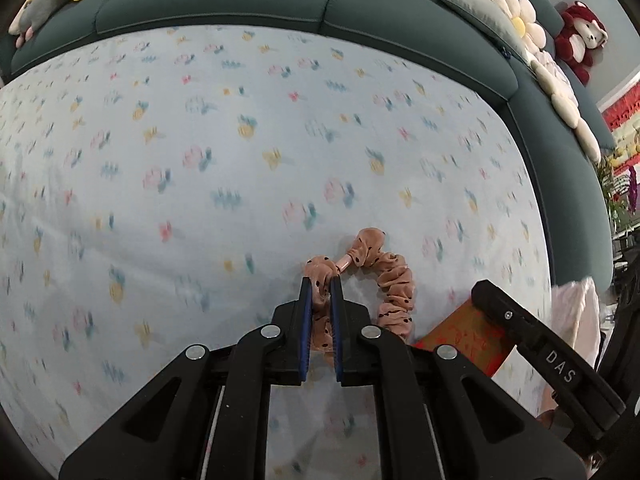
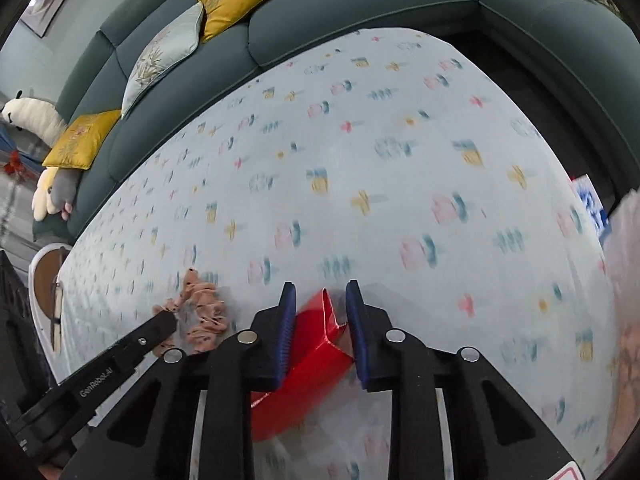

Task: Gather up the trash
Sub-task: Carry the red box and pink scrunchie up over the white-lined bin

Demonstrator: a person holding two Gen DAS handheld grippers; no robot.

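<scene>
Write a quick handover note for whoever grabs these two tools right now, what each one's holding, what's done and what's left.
Left tool: shut on the pink dotted scrunchie, which lies on the floral sheet.
Right tool: jaws around the red box, seemingly gripping it; the grip is not clear.
Both items sit close together at the near edge of the sheet, in front of the green sofa.
Done: both items reached.
Left: lift each and carry it to the trash; no bin shows in either view.
</scene>
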